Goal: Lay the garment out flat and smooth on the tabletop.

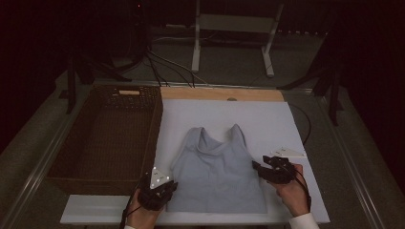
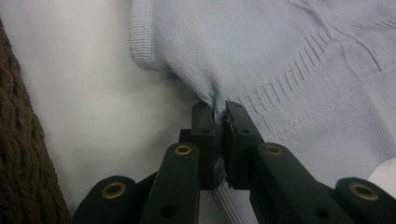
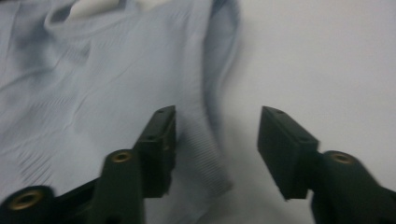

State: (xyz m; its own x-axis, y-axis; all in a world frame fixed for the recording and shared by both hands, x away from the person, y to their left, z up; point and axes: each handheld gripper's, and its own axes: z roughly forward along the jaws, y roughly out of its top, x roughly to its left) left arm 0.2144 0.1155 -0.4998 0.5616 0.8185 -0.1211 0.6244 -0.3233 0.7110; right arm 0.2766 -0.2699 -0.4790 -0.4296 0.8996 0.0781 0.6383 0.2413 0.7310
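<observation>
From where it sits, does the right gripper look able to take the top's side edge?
Probably yes: the right gripper has open jaws straddling the ribbed edge of the top, with nothing in between.

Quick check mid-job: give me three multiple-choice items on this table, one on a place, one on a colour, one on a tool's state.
1. The basket lies where from the top?
A its left
B its right
C on it
2. The top's colour?
A red
B pale blue
C black
3. The left tool is:
A wide open
B off the cloth
C shut on the top

A: in the high view the basket borders the mat's left side.
B: all views show pale blue knit.
C: its jaws pinch the top's edge.
</observation>
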